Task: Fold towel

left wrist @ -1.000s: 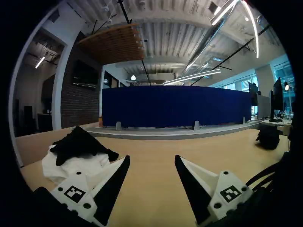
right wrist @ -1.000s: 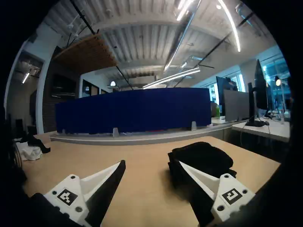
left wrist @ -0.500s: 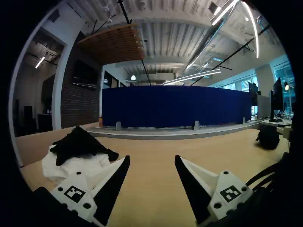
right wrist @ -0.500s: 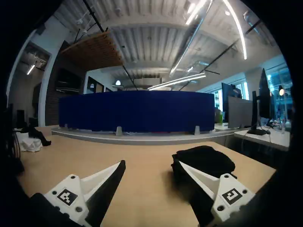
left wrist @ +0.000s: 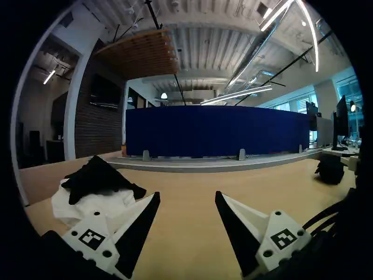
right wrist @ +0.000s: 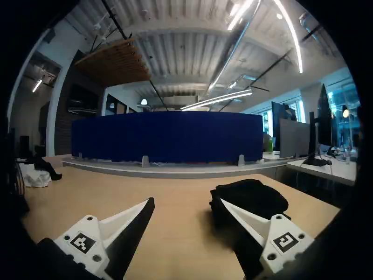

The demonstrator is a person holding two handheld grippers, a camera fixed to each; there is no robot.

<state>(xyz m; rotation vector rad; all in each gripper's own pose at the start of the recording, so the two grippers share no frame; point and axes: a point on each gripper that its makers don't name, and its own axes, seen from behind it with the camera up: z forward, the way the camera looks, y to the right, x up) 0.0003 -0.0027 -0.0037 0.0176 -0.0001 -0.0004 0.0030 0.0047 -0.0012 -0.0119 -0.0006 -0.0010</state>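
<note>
While agape, right tongs near towel

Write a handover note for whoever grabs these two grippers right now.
Left hand-held gripper: open, empty, above the table. Right hand-held gripper: open, empty.
A crumpled white towel with a black cloth on it lies ahead-left of the left one; a black pile sits by the right one's finger.
Done: no fold visible.
Left: pick a towel, spread, fold.

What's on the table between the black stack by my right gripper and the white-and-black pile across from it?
Nothing. In the right gripper view, bare wooden tabletop runs from the black stack to the white-and-black pile.
</note>
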